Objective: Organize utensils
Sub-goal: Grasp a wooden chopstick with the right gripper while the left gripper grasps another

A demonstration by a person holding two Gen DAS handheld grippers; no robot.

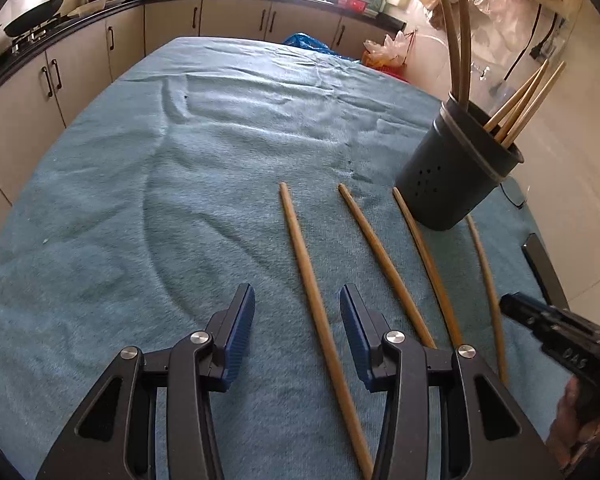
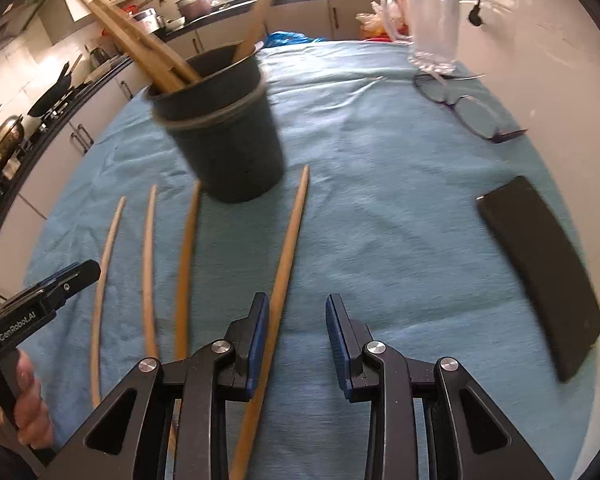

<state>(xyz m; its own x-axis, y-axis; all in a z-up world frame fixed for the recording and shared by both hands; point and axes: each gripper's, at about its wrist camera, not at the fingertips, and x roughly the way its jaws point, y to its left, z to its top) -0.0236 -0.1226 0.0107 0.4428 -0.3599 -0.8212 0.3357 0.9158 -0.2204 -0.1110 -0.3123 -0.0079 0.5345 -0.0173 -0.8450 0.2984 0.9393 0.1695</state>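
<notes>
A: Left wrist view: left gripper jaws apart, straddling the leftmost long wooden chopstick on the teal towel, positioned for pickup.

B: Right gripper likewise apart, empty. Destination: dark perforated plastic holder, just beyond.

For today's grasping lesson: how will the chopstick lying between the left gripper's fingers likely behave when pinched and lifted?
The chopstick looks like thin, straight wood, so probably stiff and light. Its rounded shaft may roll on the towel if nudged. Pinched near one end by the open left gripper, its long length would likely droop or pivot.
</notes>
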